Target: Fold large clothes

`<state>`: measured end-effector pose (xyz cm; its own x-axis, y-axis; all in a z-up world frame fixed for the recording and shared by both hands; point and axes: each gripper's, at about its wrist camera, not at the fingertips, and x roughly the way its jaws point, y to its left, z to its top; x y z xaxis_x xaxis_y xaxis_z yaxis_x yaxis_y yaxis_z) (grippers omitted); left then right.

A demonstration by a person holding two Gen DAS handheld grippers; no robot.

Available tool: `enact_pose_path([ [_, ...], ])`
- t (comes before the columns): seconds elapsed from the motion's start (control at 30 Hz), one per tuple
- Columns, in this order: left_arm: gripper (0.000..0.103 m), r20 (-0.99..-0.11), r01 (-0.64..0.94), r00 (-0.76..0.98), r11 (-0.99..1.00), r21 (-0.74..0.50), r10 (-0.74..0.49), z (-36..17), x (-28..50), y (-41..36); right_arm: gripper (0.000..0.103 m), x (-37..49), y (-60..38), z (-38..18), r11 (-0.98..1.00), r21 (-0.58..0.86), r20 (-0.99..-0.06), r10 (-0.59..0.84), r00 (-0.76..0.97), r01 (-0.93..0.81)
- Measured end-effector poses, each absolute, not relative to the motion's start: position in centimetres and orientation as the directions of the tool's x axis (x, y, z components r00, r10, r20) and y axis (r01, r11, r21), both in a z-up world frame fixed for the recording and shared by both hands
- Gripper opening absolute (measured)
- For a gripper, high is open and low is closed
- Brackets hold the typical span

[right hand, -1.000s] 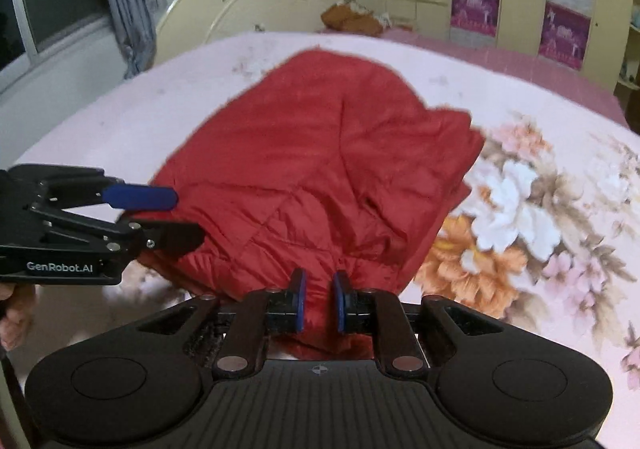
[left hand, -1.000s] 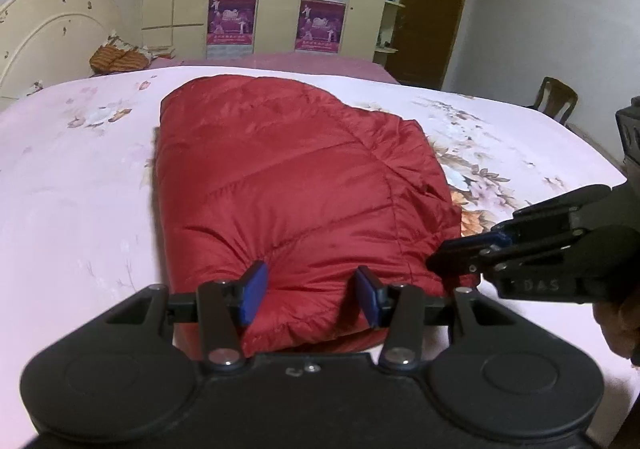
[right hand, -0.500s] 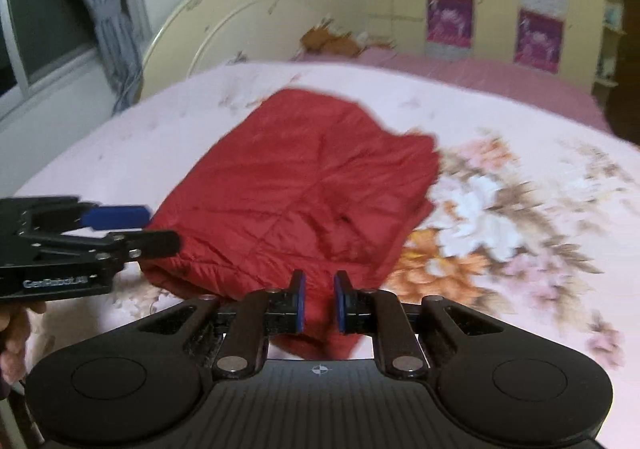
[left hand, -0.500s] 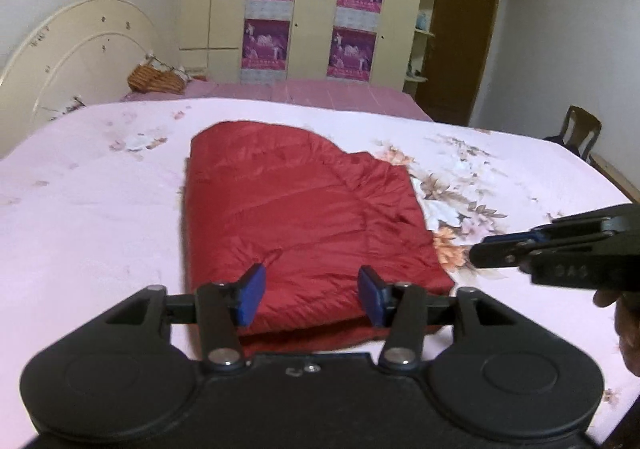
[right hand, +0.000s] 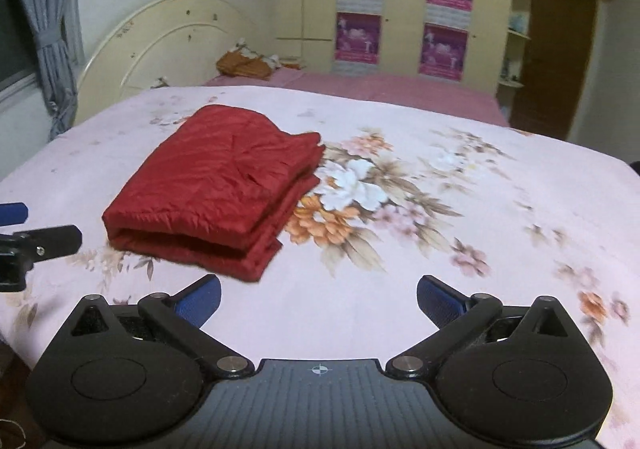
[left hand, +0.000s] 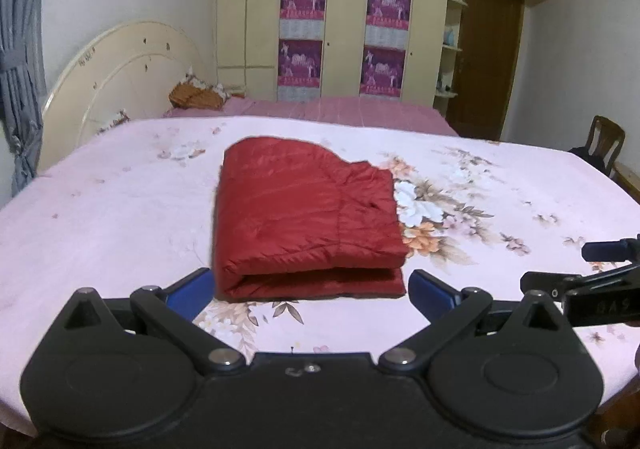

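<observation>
A red quilted jacket lies folded in a thick rectangle on the pink flowered bedsheet, its doubled edge facing me. My left gripper hovers just short of that edge, its jaws opening wide with nothing between them. In the right wrist view the jacket sits ahead and to the left. My right gripper hangs over bare sheet, its jaws likewise opening and holding nothing. Each gripper shows at the edge of the other's view: the right gripper and the left gripper.
A cream headboard stands at the bed's left end with an orange cushion beside it. Behind the bed are a cream wardrobe with purple posters and a brown door. A wooden chair stands at the right.
Both grippers drew back and rose away from the jacket. The right one let go of the jacket's near edge. Both pairs of jaws spread wide, and the jacket stays folded on the bed.
</observation>
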<state>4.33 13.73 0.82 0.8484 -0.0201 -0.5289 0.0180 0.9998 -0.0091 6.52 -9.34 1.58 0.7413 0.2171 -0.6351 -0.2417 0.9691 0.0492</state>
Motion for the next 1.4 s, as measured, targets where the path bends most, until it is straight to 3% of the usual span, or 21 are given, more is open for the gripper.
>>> enact_pose_path([
  [0.53, 0.103, -0.478, 0.01, 0.878, 1.0, 0.012, -0.003, 2.9, -3.9, 11.2, 0.103, -4.2, -10.6, 5.5, 0.97, 0.078, -0.588, 0.23, 0.775, -0.229],
  [1.4, 0.103, -0.446, 0.009, 0.895, 1.0, 0.007, -0.005, 3.4, -5.3, 10.4, 0.103, -5.5, -11.8, 6.9, 0.969, 0.065, -0.557, 0.233, 0.797, -0.238],
])
